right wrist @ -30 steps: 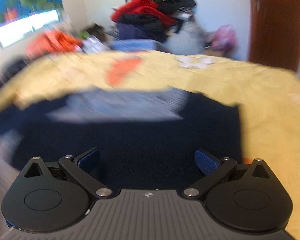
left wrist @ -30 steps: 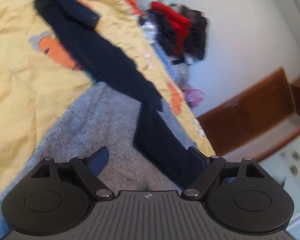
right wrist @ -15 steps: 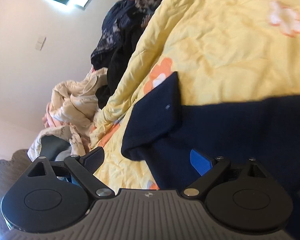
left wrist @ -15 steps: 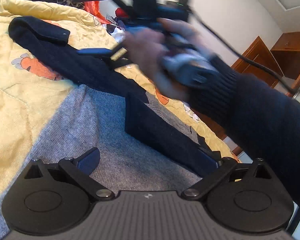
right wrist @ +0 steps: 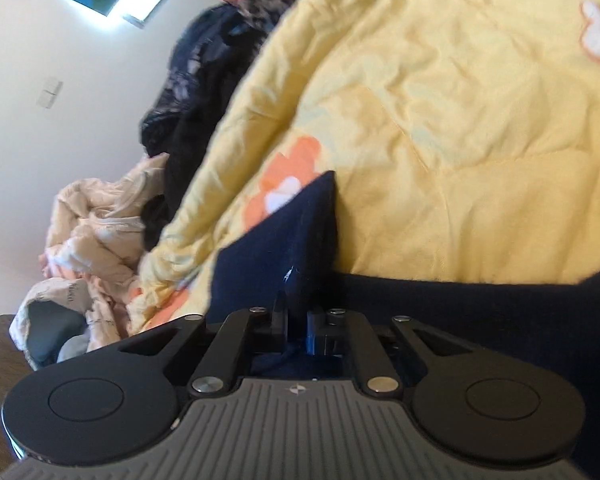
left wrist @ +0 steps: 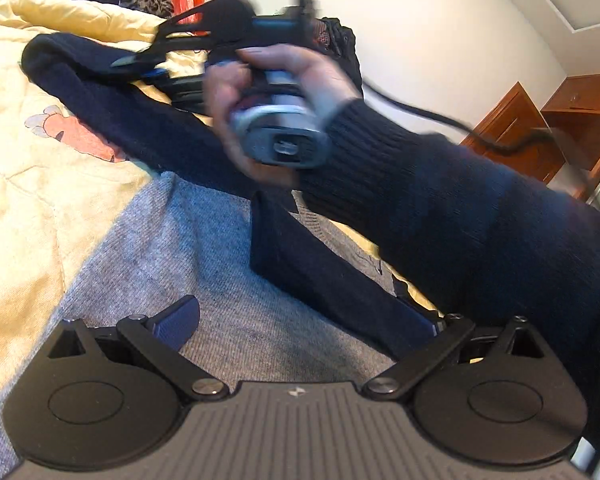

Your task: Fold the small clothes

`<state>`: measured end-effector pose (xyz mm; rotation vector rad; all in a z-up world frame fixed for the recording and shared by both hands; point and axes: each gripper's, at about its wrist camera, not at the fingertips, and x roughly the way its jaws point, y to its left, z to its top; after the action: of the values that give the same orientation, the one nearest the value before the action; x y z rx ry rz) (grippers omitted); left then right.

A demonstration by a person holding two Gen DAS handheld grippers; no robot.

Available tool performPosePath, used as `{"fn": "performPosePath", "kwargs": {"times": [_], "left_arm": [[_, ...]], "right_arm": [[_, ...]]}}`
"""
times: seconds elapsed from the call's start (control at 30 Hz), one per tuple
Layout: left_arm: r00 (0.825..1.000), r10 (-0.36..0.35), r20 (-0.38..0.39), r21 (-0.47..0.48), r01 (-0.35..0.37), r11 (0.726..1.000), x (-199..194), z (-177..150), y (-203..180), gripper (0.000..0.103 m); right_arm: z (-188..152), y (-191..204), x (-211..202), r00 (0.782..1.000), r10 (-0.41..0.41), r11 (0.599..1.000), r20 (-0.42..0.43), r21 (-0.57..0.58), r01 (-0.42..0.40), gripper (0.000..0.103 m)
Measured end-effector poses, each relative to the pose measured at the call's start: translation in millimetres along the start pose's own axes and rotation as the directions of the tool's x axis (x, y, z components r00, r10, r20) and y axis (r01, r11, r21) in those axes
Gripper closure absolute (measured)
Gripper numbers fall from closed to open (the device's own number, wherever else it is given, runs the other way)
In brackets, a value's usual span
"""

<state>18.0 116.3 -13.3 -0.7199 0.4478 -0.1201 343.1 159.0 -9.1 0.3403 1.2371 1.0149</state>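
Right gripper (right wrist: 298,320), jaws clamped on the navy sleeve (right wrist: 276,240); left gripper (left wrist: 300,320) gapes; fold it flat, unhurried.

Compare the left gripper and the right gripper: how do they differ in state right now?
The left gripper has its jaws spread wide and grips nothing, while the right gripper has its jaws shut on the cuff of the dark navy knitted sweater. The left gripper hangs over the sweater's grey panel; the right gripper is at the sleeve end on the yellow floral quilt. Both are over the same garment.
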Motion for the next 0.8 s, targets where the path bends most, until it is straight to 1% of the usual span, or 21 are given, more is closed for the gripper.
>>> {"fn": "performPosePath", "kwargs": {"times": [0.13, 0.2, 0.27, 0.3, 0.37, 0.43, 0.5, 0.57, 0.63, 0.7, 0.8], "left_arm": [[1.0, 0.001, -0.003, 0.005, -0.001, 1.0, 0, 0, 1, 0.0], [1.0, 0.003, -0.006, 0.009, -0.003, 1.0, 0, 0, -1, 0.0], [1.0, 0.006, -0.008, 0.013, -0.006, 1.0, 1, 0, -2, 0.0], [1.0, 0.008, -0.009, 0.015, -0.008, 1.0, 1, 0, -3, 0.0], [1.0, 0.012, -0.012, 0.019, -0.012, 1.0, 3, 0, -5, 0.0], [1.0, 0.016, -0.014, 0.023, -0.016, 1.0, 5, 0, -7, 0.0], [1.0, 0.019, -0.016, 0.027, -0.019, 0.999, 6, 0, -8, 0.0], [1.0, 0.023, -0.017, 0.031, -0.022, 0.999, 7, 0, -10, 0.0], [0.999, 0.029, -0.02, 0.04, -0.028, 0.999, 9, 0, -12, 0.0], [0.999, 0.037, -0.024, 0.052, -0.036, 0.998, 10, 0, -15, 0.0], [0.998, 0.057, -0.03, 0.078, -0.054, 0.995, 12, 0, -20, 0.0]], "right_arm": [[-8, 12, -61, 0.997, -0.006, 0.997, 0.073, -0.079, 0.012, 0.086], [-14, 11, -106, 0.994, -0.016, 0.993, 0.112, -0.116, 0.029, 0.086], [-28, 3, -155, 0.985, -0.053, 0.986, 0.164, -0.15, 0.078, 0.086], [-36, -5, -179, 0.978, -0.082, 0.983, 0.193, -0.147, 0.111, 0.086], [-56, -30, -231, 0.955, -0.146, 0.976, 0.258, -0.118, 0.181, 0.086], [-81, -64, -276, 0.936, -0.188, 0.977, 0.298, -0.041, 0.209, 0.086], [-107, -96, -311, 0.913, -0.253, 0.966, 0.321, 0.025, 0.258, 0.086], [-133, -129, -336, 0.892, -0.308, 0.951, 0.33, 0.104, 0.29, 0.086], [-151, -155, -349, 0.877, -0.348, 0.936, 0.332, 0.172, 0.306, 0.086], [-165, -172, -353, 0.871, -0.36, 0.929, 0.335, 0.211, 0.302, 0.086], [-178, -180, -344, 0.871, -0.362, 0.928, 0.331, 0.214, 0.304, 0.086]]}}
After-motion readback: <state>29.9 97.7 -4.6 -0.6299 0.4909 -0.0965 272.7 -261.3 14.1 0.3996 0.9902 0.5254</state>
